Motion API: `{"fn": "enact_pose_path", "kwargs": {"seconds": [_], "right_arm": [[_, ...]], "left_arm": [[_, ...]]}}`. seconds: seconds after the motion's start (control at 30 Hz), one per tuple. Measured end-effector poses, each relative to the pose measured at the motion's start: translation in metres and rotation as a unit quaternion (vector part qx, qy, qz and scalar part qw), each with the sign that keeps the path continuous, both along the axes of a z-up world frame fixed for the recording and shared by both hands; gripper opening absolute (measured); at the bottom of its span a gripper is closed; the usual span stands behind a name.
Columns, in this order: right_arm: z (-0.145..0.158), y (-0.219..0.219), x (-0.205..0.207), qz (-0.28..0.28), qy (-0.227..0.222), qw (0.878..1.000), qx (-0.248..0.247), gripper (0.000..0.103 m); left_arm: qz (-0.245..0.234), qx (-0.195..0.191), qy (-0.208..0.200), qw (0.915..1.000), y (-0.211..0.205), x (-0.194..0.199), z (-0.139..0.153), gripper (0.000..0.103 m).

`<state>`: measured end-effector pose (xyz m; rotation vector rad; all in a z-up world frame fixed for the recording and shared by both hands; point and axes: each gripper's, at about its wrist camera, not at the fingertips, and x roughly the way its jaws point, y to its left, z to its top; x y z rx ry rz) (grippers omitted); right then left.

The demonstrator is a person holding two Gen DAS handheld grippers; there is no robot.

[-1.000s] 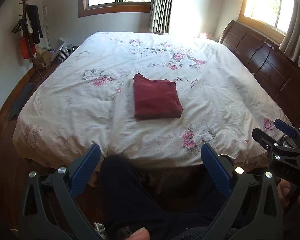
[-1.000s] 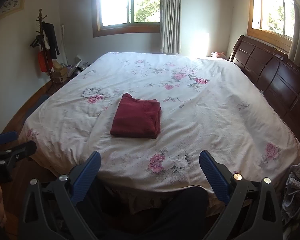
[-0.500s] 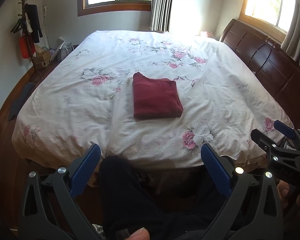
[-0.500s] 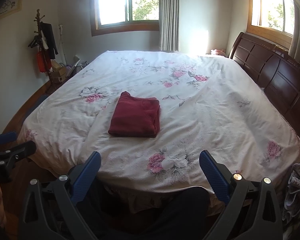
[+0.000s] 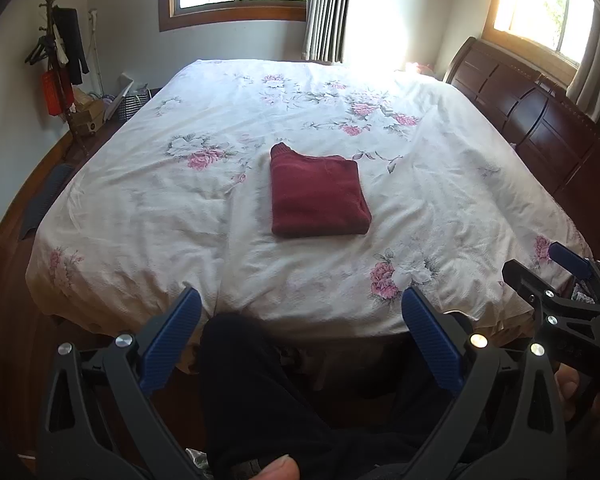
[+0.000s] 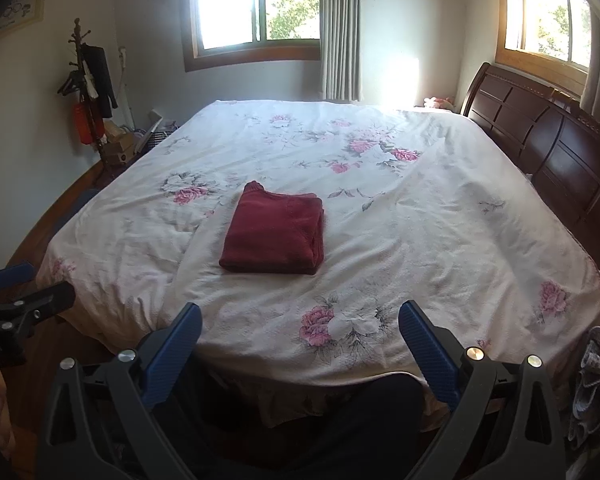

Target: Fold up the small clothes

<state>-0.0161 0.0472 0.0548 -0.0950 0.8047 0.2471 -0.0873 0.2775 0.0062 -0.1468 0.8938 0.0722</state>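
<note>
Both grippers (image 5: 300,300) (image 6: 300,316) level, fingers (image 5: 172,336) apart

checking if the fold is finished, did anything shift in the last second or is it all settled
Almost nothing changed. Both views drifted slightly, so the hand-held claws shifted a little; neither took hold of or let go of anything. The left claw and right claw stay wide open at the near edge of the bed. The folded red garment lies in the same spot on the floral cover, untouched.
</note>
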Motion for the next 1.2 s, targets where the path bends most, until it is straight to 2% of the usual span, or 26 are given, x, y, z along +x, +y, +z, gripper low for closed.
{"fn": "enact_pose_path", "kwargs": {"seconds": [1.2], "right_arm": [[-0.0032, -0.0032, 0.0064, 0.005, 0.002, 1.0, -0.007, 0.099]], "left_arm": [[-0.005, 0.001, -0.001, 1.0, 0.0007, 0.0027, -0.0021, 0.1]]}}
